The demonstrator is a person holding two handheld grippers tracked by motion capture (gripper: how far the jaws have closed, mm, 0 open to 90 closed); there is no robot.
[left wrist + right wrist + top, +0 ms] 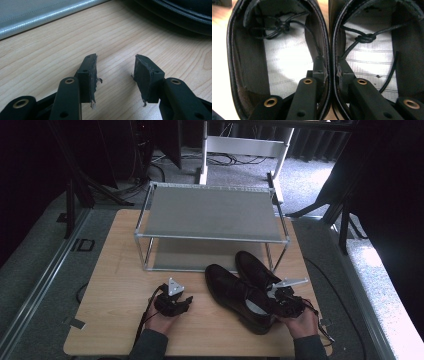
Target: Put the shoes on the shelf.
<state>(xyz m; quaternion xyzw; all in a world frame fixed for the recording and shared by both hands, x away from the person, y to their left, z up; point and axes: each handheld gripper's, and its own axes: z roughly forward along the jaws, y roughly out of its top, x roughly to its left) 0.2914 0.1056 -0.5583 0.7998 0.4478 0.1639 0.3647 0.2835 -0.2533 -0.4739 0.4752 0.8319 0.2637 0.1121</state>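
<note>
Two black leather lace-up shoes lie side by side on the wooden table (120, 270), the nearer shoe (235, 295) at the left and the farther shoe (255, 265) at the right. My right gripper (272, 301) is at their heel ends. In the right gripper view it (331, 68) has one jaw inside the left shoe (249, 57) and one inside the right shoe (407, 50), shut on the two touching inner walls. My left gripper (187, 301) rests low on the table left of the shoes. Its jaws (115, 72) stand open over bare wood with nothing between them.
A two-tier metal shoe rack (210, 212) with grey shelves stands behind the shoes at the table's far side; its lower rail (37, 17) appears ahead of the left gripper. One shoe's side (180, 15) lies close by at the right. Cables trail from both grippers.
</note>
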